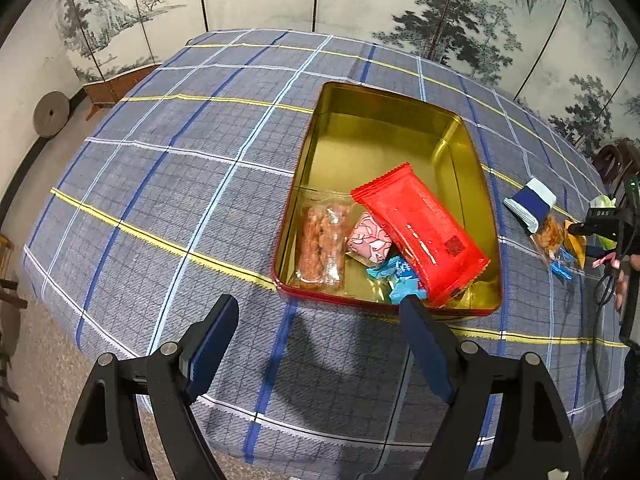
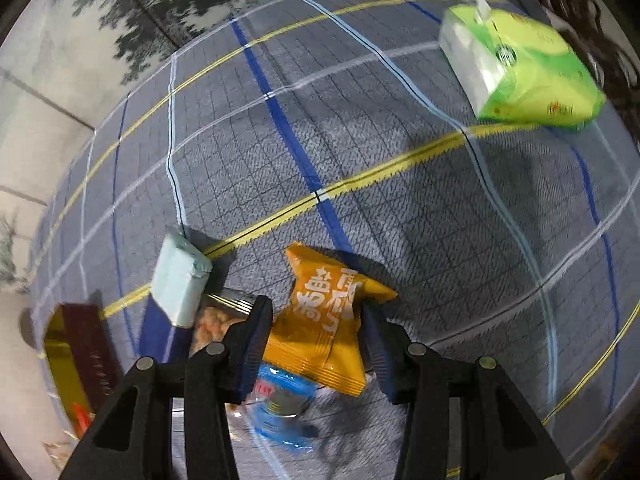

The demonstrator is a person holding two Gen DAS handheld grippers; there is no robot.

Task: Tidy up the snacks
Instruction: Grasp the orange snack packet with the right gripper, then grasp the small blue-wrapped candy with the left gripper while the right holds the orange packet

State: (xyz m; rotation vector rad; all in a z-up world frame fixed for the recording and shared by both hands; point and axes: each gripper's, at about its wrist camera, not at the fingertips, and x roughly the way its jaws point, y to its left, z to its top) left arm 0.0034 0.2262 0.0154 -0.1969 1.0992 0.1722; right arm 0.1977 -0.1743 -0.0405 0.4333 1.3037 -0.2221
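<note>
Fingers of the left gripper point(image 1: 316, 316), wide apart and holding nothing, hover at lower centre, just short of the gold tin point(image 1: 472, 152) holding a red packet point(image 1: 420, 232). Right view: the right gripper point(image 2: 316, 316) straddles the orange packet point(image 2: 324, 328) at lower centre, fingers not visibly closed; closing squarely across its middle should avoid the blue candy point(image 2: 284, 412) beneath.

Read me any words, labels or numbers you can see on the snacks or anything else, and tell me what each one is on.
"DAS": white letters on the right gripper, seen from the left wrist view.
Large white Chinese characters on the orange packet: too distorted to read reliably.
Dark square stamp on the red packet: too small to read.
Green tissue pack: small logos, blurred.
Blue wrapper: red label, blurred.
</note>
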